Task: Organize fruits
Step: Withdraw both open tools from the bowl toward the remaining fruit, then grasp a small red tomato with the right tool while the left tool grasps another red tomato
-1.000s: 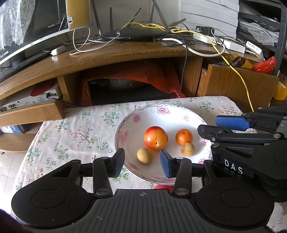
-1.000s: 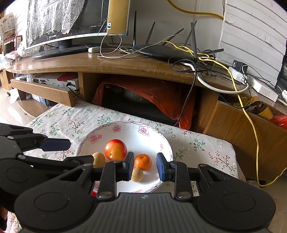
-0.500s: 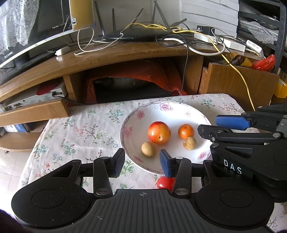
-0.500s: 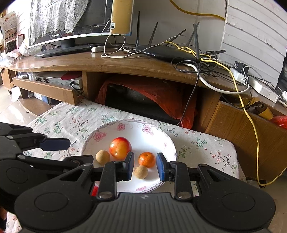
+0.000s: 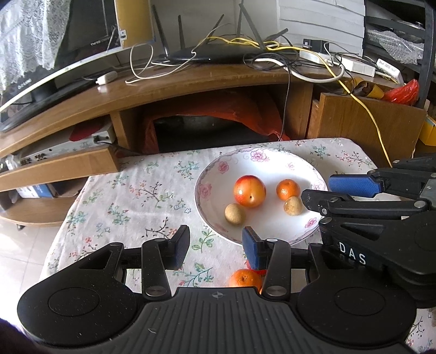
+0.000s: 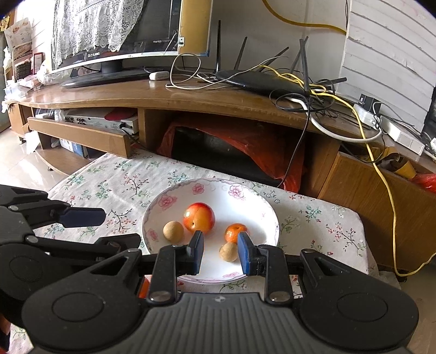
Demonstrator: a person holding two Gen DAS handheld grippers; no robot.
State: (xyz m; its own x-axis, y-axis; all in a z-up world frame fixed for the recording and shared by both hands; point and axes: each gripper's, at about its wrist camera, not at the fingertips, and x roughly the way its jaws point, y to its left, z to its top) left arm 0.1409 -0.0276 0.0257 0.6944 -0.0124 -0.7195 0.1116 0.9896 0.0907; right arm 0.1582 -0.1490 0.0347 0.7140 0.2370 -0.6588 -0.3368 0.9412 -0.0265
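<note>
Four fruits sit in the plate (image 5: 203,196): one peach (image 5: 249,191), one tangerine (image 5: 288,189), two longans (image 5: 235,214). Both the left gripper (image 5: 215,249) and right gripper (image 6: 220,253) are empty, the left released, the right clenched to its narrowest.

Daylight is falling across a long wooden TV stand (image 6: 174,95) carrying a monitor (image 6: 130,30) draped with lace (image 6: 90,21), a black router (image 6: 259,81) and tangled cables (image 6: 321,95). An orange plastic sheet (image 6: 261,141) is filling the stand's open bay. A floral cloth (image 5: 130,196) is covering the low table, beside glossy pale floor tiles (image 5: 16,245). White ribbed panels (image 6: 389,43) are lining the right wall.
</note>
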